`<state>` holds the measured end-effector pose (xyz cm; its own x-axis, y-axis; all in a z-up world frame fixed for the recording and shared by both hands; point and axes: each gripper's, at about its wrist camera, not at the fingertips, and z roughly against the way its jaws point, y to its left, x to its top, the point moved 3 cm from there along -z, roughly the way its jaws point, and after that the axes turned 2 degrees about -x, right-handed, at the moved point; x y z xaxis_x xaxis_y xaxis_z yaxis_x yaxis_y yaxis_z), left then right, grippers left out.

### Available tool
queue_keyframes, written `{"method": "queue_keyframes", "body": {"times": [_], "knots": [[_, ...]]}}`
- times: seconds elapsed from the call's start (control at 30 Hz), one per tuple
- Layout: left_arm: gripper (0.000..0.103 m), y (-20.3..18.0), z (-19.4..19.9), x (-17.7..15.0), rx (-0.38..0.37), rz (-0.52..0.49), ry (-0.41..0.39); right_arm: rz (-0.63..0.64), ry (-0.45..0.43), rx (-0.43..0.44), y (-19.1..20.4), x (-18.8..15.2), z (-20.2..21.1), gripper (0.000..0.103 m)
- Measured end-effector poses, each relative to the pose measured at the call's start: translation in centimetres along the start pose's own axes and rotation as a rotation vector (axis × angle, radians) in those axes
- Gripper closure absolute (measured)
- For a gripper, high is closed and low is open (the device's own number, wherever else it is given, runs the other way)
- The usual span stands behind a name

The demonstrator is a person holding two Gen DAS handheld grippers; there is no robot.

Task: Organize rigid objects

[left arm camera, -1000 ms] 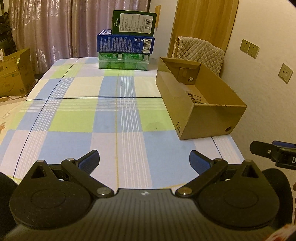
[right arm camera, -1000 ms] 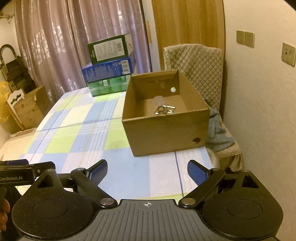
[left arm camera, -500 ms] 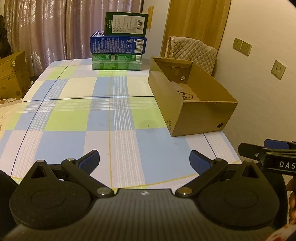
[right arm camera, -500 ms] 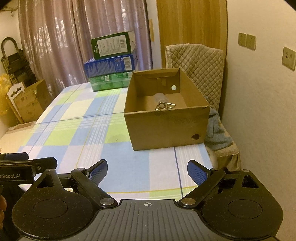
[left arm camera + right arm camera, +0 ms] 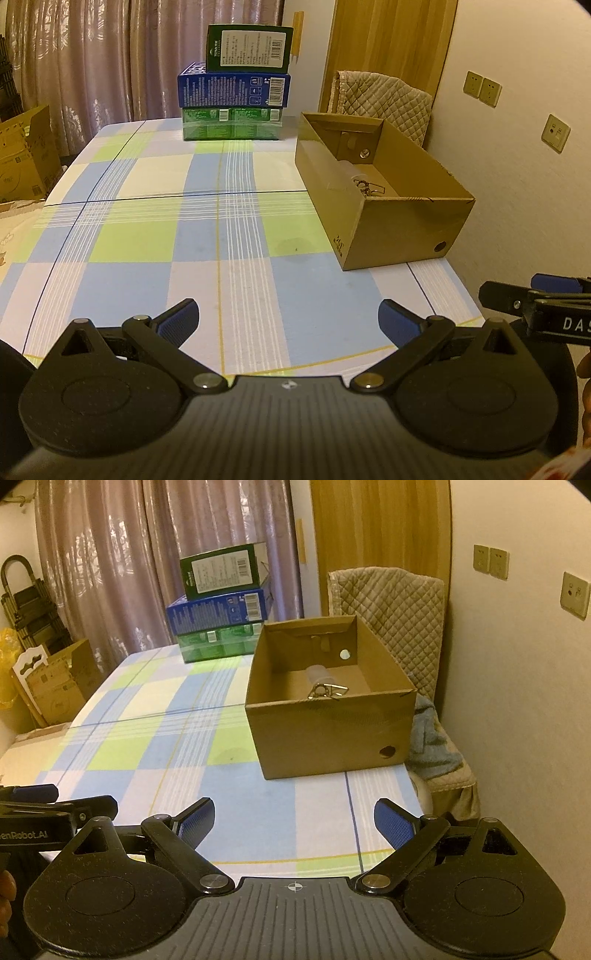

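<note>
Right wrist: cardboard box (image 5: pixel 332 734) holds metal clip (image 5: pixel 327 692); both tools wide, empty.

Both hand-held grippers drawn back from cardboard box (image 5: pixel 332 734); table edge nearer.

Blue, green and white checked tablecloth (image 5: pixel 221 236), plain brown cardboard box (image 5: pixel 332 734), blue-padded black claws.
</note>
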<state>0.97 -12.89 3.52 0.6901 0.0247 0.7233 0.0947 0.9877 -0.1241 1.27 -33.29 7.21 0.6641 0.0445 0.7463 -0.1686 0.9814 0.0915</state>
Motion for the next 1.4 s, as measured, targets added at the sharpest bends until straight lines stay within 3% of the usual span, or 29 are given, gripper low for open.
{"method": "queue_keyframes", "body": {"times": [1.4], "knots": [[0.001, -0.04, -0.35, -0.07, 0.003, -0.007, -0.004, -0.009, 0.013, 0.000, -0.42, -0.25, -0.32, 0.013]]}}
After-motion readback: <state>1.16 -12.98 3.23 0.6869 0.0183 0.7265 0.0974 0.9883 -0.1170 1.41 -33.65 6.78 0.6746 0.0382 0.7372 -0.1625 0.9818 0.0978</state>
